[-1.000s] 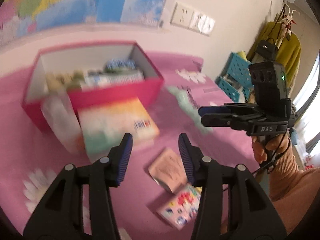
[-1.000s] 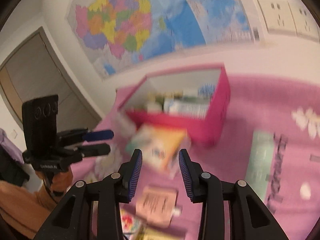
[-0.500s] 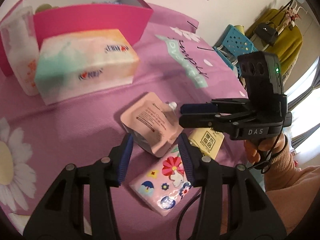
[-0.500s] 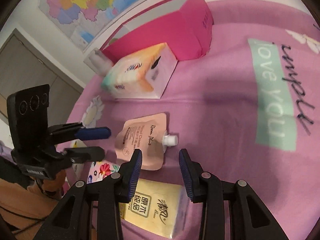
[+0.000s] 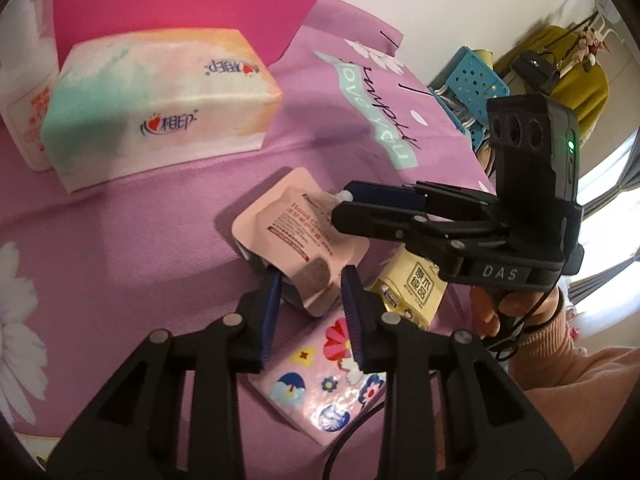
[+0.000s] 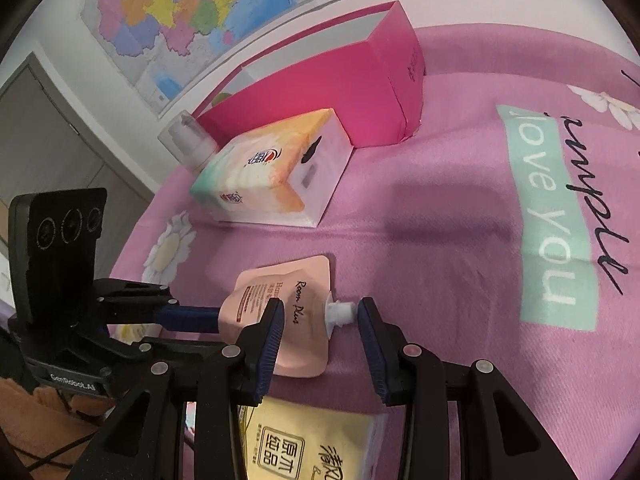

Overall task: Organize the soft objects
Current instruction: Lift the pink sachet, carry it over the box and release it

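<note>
Purple cloth [image 6: 460,208] spread under everything; pink box [image 6: 340,92] at the back, tissue pack [image 5: 160,104] just before it. Pink hand-cream pouch [image 6: 288,320] lying flat in front, straddled by left claw [image 5: 312,304] and right claw [image 6: 320,320], both parted, gripping nothing

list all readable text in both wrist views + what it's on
"Hand Cream", "Room Plus": pink pouch; its smaller lines are too small.
"相印": tissue pack.
"原木纯品": yellow tissue pack.
"love you": pink bedspread.
"DAS": right gripper.
"GenRobot.AI": left gripper.
Red print on white bottle: unreadable.
</note>
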The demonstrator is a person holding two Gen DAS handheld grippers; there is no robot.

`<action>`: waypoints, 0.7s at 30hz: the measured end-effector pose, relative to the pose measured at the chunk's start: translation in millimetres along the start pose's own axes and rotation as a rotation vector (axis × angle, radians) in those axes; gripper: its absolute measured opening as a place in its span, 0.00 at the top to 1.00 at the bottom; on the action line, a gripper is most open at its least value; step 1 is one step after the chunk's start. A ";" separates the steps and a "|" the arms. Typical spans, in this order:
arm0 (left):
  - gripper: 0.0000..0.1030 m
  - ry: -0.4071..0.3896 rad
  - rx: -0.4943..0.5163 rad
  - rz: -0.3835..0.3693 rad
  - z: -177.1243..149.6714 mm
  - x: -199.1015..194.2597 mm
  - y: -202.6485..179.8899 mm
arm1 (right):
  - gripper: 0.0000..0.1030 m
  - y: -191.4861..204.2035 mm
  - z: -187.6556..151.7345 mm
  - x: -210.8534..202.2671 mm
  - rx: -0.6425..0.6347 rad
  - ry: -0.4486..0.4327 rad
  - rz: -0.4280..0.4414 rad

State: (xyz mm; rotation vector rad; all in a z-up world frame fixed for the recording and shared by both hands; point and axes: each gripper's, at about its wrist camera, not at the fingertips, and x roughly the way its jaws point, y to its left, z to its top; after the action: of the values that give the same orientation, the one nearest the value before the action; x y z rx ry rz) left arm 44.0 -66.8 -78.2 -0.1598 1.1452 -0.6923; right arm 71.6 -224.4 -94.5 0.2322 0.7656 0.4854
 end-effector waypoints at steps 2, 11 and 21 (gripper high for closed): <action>0.68 0.003 -0.007 -0.008 0.4 0.5 2.2 | 0.60 5.4 1.3 4.8 -0.017 0.001 -0.007; 0.68 -0.014 0.001 -0.009 0.6 -4.1 -0.1 | 0.60 0.1 -1.8 -4.6 0.008 -0.032 0.036; 0.68 -0.095 0.061 0.004 9.7 -33.6 -17.1 | 0.60 9.5 7.0 -33.7 -0.016 -0.112 0.053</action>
State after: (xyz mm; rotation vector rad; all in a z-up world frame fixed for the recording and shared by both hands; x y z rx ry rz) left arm 37.4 -62.9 -40.0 -0.1372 1.0318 -0.7088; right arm 52.5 -233.2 -65.6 0.2632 0.6471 0.5237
